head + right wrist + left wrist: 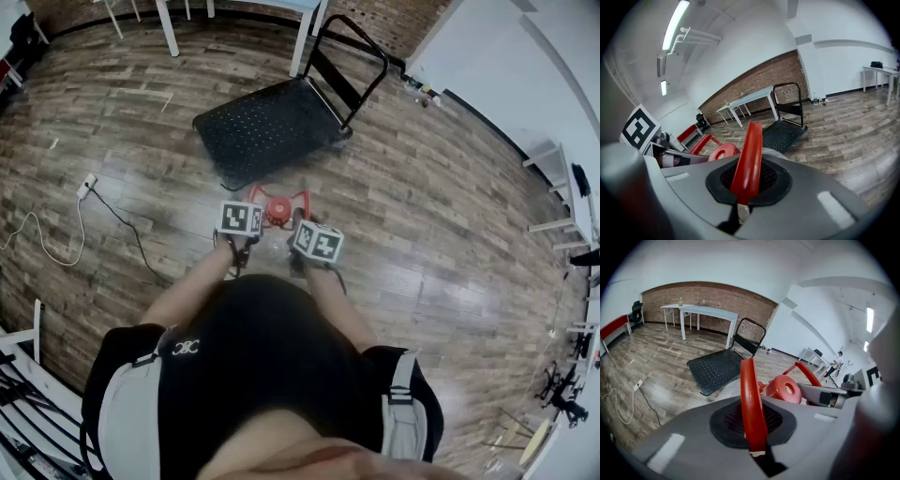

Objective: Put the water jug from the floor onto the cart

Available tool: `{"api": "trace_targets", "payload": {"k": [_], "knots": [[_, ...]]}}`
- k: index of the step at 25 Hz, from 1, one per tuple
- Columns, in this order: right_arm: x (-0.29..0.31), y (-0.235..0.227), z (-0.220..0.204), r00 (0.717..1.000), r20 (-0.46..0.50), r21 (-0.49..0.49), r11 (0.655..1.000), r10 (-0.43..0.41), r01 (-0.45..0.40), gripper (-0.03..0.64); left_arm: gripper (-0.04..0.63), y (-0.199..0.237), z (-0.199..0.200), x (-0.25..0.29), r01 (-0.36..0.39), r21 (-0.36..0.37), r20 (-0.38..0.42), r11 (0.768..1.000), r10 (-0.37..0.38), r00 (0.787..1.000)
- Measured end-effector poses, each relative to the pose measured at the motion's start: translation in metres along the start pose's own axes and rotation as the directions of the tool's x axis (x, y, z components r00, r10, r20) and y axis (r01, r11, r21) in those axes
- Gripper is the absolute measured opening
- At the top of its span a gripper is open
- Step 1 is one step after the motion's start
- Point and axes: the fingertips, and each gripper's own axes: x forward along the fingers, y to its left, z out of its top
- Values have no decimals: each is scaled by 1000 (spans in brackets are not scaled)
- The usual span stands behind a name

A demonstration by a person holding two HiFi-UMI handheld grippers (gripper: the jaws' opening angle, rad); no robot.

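Observation:
The water jug shows its red cap (278, 207) and two red handles just in front of me on the wood floor; its clear body is mostly hidden under my grippers. My left gripper (253, 212) is shut on the left handle (751, 401), which stands clamped between its jaws (753, 430). My right gripper (300, 223) is shut on the right handle (748, 157). The cap (784, 388) lies between the two handles. The black flat cart (267, 127) with its upright push bar (352, 56) stands a short way beyond the jug, with nothing on its deck.
White table legs (170, 28) stand behind the cart. A power strip (86, 185) with a black and a white cable lies on the floor at the left. White shelving (561, 192) lines the right wall. A red bench (614, 327) is far left.

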Motion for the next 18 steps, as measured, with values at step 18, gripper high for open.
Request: {"api": "trace_targets", "payload": {"k": [18], "knots": [[-2,-5,-4,998,13,30,998,-58,57,14,17,-1,-2,3,44,17,-15,999,-44,999]]}}
